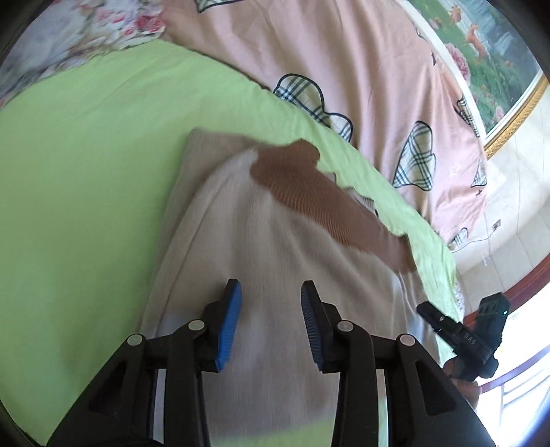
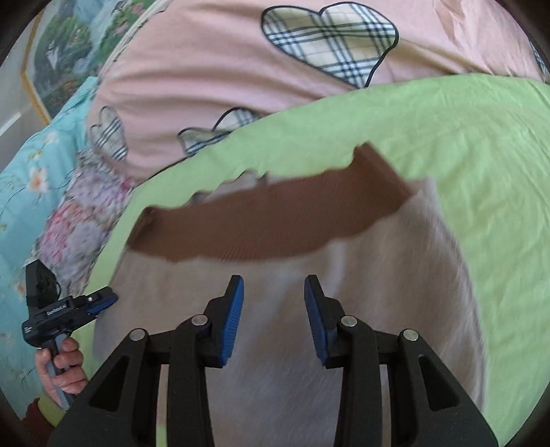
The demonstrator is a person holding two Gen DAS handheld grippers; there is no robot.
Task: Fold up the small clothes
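Note:
A small pale pink-beige garment (image 1: 261,247) with a brown ribbed band (image 1: 309,192) lies flat on the green sheet (image 1: 86,172). My left gripper (image 1: 271,292) hovers open and empty over the garment's near part. In the right wrist view the same garment (image 2: 361,309) lies with its brown band (image 2: 275,220) across the far edge. My right gripper (image 2: 274,289) is open and empty above the garment. The right gripper also shows in the left wrist view (image 1: 460,330) at the garment's right edge. The left gripper shows in the right wrist view (image 2: 86,304) at the garment's left edge.
A pink quilt with plaid heart patches (image 1: 361,68) lies beyond the green sheet (image 2: 464,137). Floral bedding (image 1: 68,31) is at the far left, and blue floral bedding (image 2: 31,178) at the left of the right wrist view. A framed picture (image 1: 498,62) hangs on the wall.

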